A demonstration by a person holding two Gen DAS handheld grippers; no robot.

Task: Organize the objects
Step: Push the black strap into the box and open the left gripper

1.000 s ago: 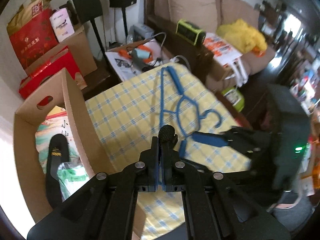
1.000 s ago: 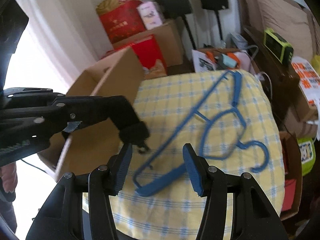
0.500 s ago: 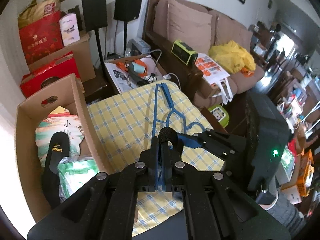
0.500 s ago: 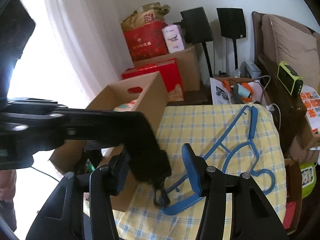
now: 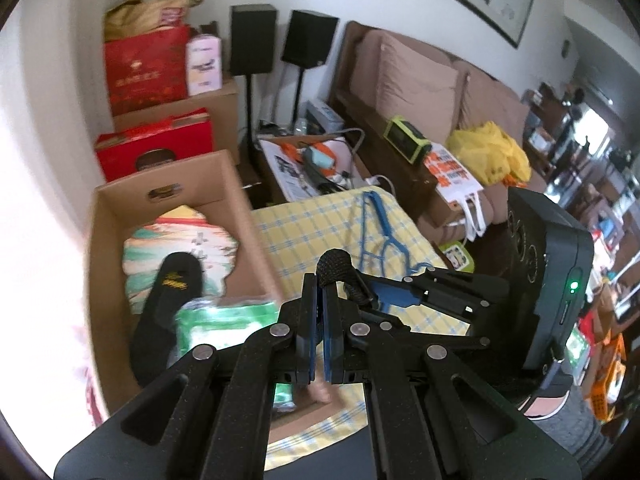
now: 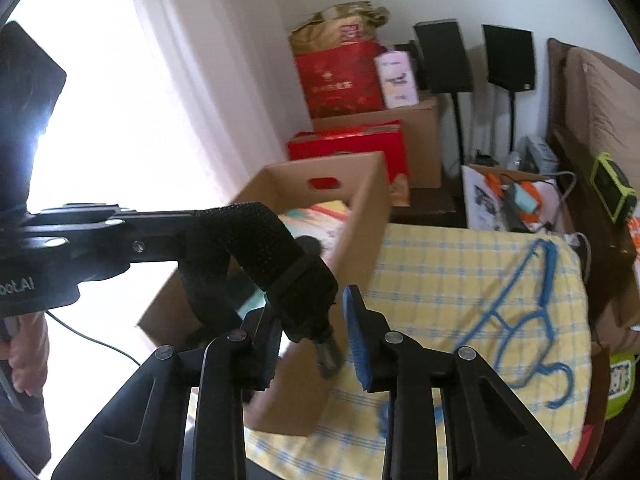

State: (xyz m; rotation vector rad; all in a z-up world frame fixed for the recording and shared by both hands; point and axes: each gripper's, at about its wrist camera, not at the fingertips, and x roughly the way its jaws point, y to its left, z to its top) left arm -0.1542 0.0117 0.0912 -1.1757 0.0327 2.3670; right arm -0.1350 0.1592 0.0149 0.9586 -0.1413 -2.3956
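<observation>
Roughly midway through the tidying, judging by what lies where

Spread under the cardboard box (image 5: 168,184) and out to its right, a yellow checked cloth (image 5: 320,220), bare except for one last cluster. Standing open-topped on the left part of that cloth, the box itself, partly filled.

Lying flat to the right of the box, well apart from it, blue hangers (image 6: 516,312), tangled together and not yet packed; probably the main work left.

Already inside the box: a colourful printed sheet (image 5: 180,232) against the far wall, a black insole (image 5: 172,292) resting across it, a green packet (image 5: 224,320) at the near end.

Held in the air just beside the near right corner of the box, a black strap (image 6: 256,236), arched over with its buckled end hanging down; not yet over the opening, so not yet stowed.

Pinched tight on the top of that strap, the left gripper (image 5: 320,284), fingers pressed together with the webbing between them.

Closing around the dangling end, the right gripper (image 6: 312,308), a gap showing beside one blue pad (image 6: 360,340), so no firm clamp as yet

Likely next: strap into the box, then the hangers
</observation>
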